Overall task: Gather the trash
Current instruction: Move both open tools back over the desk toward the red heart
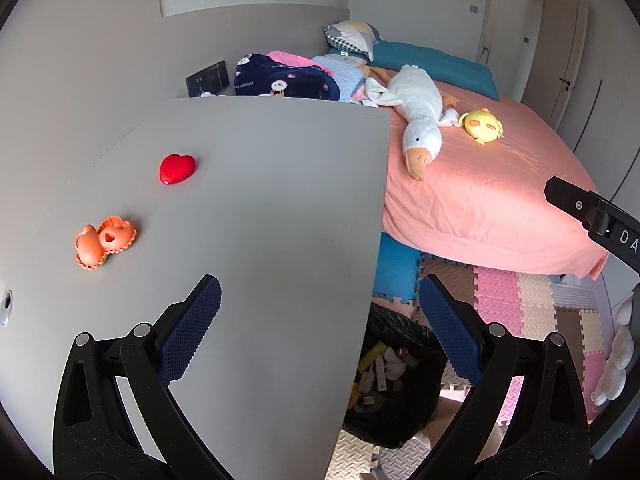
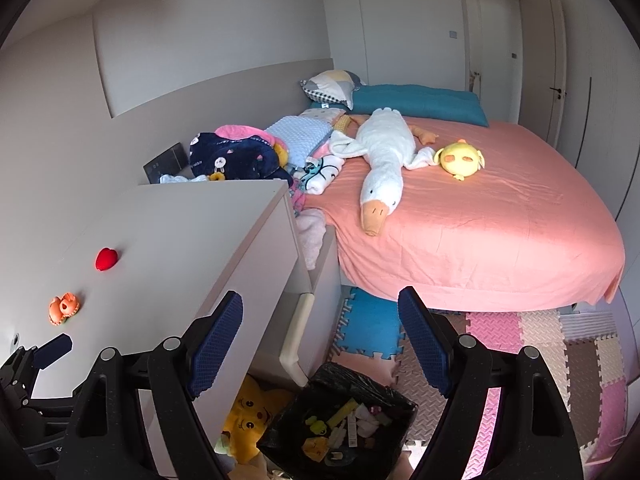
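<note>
Left gripper [image 1: 320,332]: jaws apart, empty, poised over tabletop [image 1: 260,200] edge.
Right gripper [image 2: 320,340]: wide, empty; lined bin [image 2: 340,420] at 6 o'clock for drops.
Red heart [image 1: 177,169]: 11 o'clock, untouched.

My left fingers [image 1: 320,336] spread wide over the cabinet top [image 1: 260,200], which lies bare toward its right edge; only a red heart [image 1: 177,169] and an orange toy [image 1: 105,242] sit near its left edge. Beneath my right fingers [image 2: 320,344], the bin [image 2: 340,420] stands open between cabinet and bed [image 2: 480,240].
</note>
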`<state>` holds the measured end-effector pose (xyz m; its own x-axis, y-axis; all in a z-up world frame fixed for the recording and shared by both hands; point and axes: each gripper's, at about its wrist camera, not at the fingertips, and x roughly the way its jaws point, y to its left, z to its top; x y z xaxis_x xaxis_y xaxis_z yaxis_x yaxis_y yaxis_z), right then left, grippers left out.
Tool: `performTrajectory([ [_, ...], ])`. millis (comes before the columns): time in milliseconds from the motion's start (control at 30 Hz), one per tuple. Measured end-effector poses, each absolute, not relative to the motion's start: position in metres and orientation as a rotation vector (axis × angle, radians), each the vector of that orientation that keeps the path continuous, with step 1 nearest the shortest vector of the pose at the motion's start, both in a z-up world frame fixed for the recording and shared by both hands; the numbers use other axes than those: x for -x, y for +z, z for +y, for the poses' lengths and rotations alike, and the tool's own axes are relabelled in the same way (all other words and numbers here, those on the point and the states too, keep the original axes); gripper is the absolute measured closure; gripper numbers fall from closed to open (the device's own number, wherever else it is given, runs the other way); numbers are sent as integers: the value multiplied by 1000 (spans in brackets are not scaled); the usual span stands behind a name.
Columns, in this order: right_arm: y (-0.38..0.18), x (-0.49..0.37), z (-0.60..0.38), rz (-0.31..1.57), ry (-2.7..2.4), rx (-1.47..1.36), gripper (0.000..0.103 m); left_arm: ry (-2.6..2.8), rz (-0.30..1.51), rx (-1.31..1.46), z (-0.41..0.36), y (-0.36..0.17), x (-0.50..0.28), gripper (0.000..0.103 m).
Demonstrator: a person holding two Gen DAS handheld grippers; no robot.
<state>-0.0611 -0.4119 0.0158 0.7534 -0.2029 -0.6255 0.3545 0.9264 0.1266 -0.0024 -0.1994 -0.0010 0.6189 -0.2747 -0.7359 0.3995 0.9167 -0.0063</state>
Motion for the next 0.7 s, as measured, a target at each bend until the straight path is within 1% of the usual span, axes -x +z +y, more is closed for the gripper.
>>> performTrajectory([
  [700, 10, -9, -335, 701, -169, -199, 23, -261, 826, -162, -111, 1, -41, 7],
])
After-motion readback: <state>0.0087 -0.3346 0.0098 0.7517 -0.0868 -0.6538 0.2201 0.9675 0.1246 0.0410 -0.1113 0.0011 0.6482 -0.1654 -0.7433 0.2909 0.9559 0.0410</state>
